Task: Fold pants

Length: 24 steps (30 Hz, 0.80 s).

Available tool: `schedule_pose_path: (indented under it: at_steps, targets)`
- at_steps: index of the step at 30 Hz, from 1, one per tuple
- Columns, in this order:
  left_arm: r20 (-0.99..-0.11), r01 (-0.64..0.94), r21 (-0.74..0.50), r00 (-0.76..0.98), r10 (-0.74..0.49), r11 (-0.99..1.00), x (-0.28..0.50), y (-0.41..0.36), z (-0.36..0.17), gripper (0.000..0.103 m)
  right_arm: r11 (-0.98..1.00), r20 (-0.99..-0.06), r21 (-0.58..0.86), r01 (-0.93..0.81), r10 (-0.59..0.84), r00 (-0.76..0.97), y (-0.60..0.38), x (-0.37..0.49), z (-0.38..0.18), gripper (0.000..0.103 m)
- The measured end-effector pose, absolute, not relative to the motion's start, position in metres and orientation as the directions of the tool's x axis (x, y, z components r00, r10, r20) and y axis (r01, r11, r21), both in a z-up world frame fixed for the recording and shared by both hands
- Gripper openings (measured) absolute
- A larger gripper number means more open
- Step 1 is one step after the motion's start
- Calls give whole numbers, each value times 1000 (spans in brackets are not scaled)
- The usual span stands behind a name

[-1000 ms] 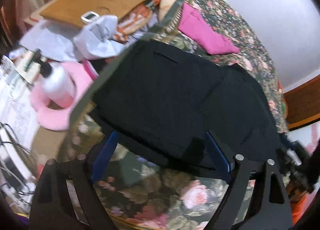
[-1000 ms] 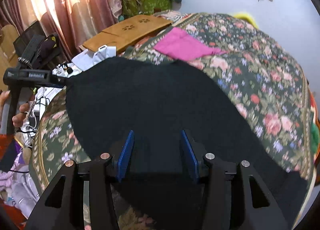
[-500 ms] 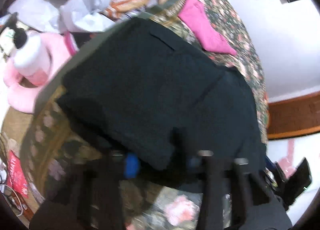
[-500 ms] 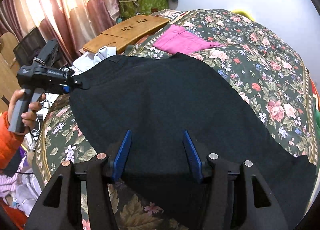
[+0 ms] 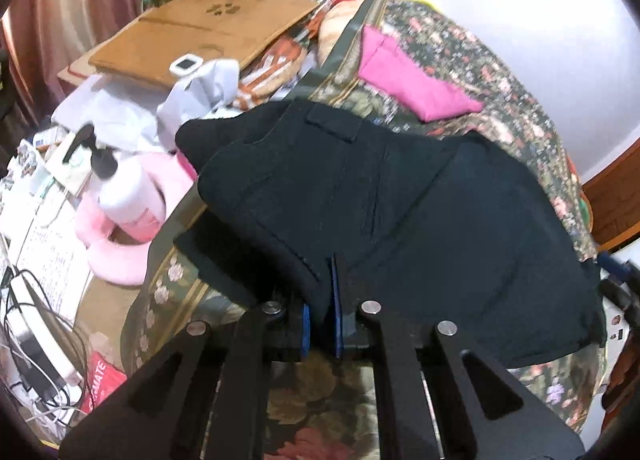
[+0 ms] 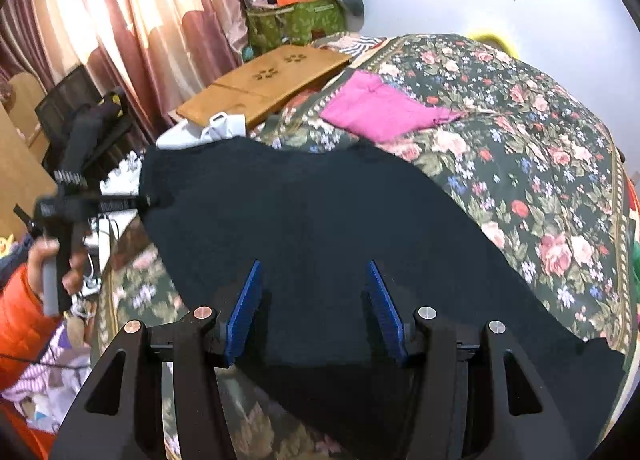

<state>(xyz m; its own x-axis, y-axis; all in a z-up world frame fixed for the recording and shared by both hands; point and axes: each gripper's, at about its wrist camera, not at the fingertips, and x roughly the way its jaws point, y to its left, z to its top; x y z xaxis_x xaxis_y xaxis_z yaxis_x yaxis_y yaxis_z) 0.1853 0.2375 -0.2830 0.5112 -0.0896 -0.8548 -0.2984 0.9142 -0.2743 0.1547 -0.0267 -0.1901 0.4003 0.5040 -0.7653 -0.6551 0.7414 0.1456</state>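
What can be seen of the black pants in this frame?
The black pants are dark, matte woven fabric with a belt loop and seam lines near the waistband. They lie spread across the floral bedspread, below a folded pink cloth. The left gripper is closing its jaws on a raised fold at the near edge. The right gripper has its jaws apart over the fabric, with the blue pads clear of it.

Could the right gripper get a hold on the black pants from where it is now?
Probably yes. The right gripper has its jaws apart directly above the near edge of the black pants, with nothing in between. The left gripper is pinching the far corner, well clear.
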Motion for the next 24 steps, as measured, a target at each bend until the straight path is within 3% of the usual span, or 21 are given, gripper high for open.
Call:
schedule_pose_path:
  at_steps: [4, 6, 11, 17, 24]
  targets:
    - [-871, -332, -297, 479, -111, 896, 185, 243, -304, 10, 754, -787, 177, -632, 494, 369, -19, 164, -204, 51]
    - [-870, -330, -293, 482, -106, 897, 183, 243, -303, 15, 756, -806, 195, -624, 487, 337, -20, 165, -213, 51]
    - [-880, -315, -237, 471, -65, 919, 178, 239, -291, 23, 755, -799, 217, -619, 501, 332, -32, 151, -219, 55]
    - [-888, -293, -143, 460, 8, 945, 173, 230, -271, 24, 760, -782, 248, -601, 524, 339, -58, 138, -214, 56]
    - [-863, -267, -110, 504, 41, 958, 174, 215, -239, 44, 808, -782, 274, -521, 503, 368, -115, 133, -209, 56]
